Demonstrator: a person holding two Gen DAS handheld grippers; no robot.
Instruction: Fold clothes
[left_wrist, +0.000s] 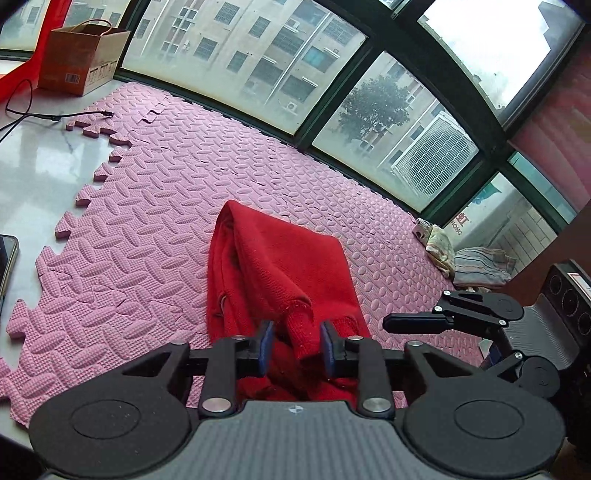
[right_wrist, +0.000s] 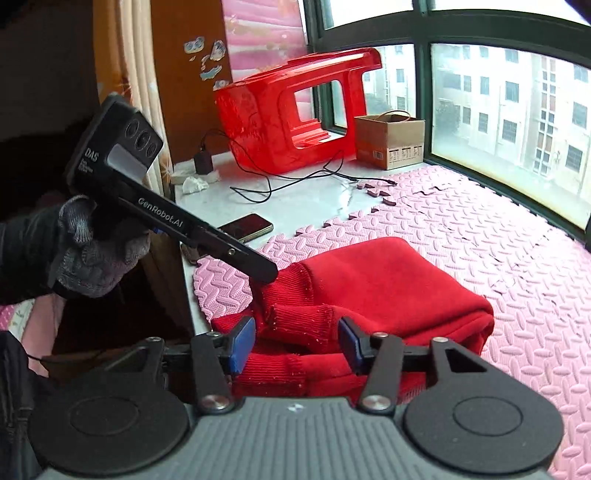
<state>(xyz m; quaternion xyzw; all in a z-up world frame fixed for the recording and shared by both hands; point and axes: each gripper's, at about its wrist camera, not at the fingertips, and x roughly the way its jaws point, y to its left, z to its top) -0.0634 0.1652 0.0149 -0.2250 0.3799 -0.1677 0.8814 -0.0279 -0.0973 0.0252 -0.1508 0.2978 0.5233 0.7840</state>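
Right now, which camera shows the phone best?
The right wrist view: the whole phone lies dark-screened on the white sill, beside the pink mat. The left wrist view shows only its corner at the left edge.

Black linkage arms, silver screws, blue pads (left_wrist: 266, 341) on both grippers; the left gripper (right_wrist: 258, 267) reads "GenRobot.AI" (white lettering), gripped by a grey knit glove (right_wrist: 92, 251) under a black sleeve (right_wrist: 22, 254).
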